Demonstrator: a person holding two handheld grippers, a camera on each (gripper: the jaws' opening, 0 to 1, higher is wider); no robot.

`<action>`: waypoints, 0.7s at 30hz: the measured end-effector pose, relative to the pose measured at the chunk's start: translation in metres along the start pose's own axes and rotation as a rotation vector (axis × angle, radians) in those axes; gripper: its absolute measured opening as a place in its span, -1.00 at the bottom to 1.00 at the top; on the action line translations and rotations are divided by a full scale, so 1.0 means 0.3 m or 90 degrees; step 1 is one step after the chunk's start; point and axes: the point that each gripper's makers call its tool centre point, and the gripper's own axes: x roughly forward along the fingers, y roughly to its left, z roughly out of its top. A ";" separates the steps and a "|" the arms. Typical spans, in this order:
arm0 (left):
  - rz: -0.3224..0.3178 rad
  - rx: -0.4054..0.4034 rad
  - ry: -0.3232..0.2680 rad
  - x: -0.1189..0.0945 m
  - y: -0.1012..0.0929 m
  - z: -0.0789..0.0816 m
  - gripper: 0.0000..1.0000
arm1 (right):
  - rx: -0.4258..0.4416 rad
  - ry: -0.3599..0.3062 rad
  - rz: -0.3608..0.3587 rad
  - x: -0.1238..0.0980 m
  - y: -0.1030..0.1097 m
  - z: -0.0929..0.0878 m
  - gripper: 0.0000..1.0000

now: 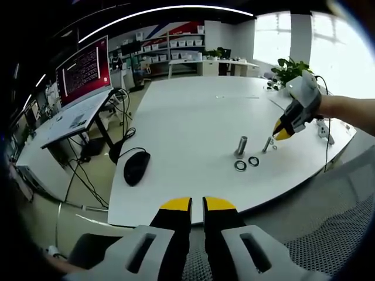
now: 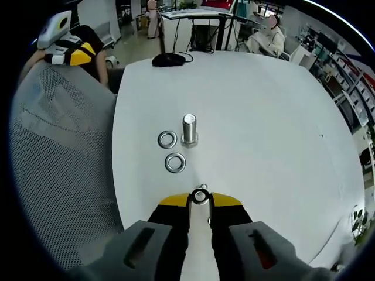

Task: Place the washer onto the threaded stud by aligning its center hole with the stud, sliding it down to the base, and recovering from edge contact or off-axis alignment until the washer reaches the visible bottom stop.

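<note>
Right gripper fingers pinching a washer just short of the threaded stud on the white worktop.

In the right gripper view, the washer [image 2: 200, 196] sits clamped between the yellow-tipped fingers [image 2: 174, 201] of the right gripper [image 2: 200, 200], held low over the worktop [image 2: 263, 117]. The threaded stud [image 2: 188, 129] stands upright a little beyond it, bare of any washer. Two loose washers lie flat beside the stud: one [image 2: 167, 139] just to its left, another [image 2: 174, 163] between the stud and the gripper. In the left gripper view, the left gripper [image 1: 197, 204] hangs over the near worktop edge, well apart from the stud, its fingers nearly pressed together with nothing between them. A black mouse [image 1: 136, 166] lies on the worktop to the left.
</note>
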 end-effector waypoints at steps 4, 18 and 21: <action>0.002 -0.001 0.000 0.000 0.001 0.001 -0.91 | -0.004 0.001 -0.002 0.000 -0.006 0.009 -0.72; -0.003 -0.026 0.001 0.001 -0.001 0.001 -0.96 | -0.023 0.018 0.005 0.027 -0.012 0.015 -0.72; -0.005 -0.035 -0.001 0.001 -0.002 0.003 -0.97 | -0.024 0.017 0.006 0.026 -0.012 0.022 -0.72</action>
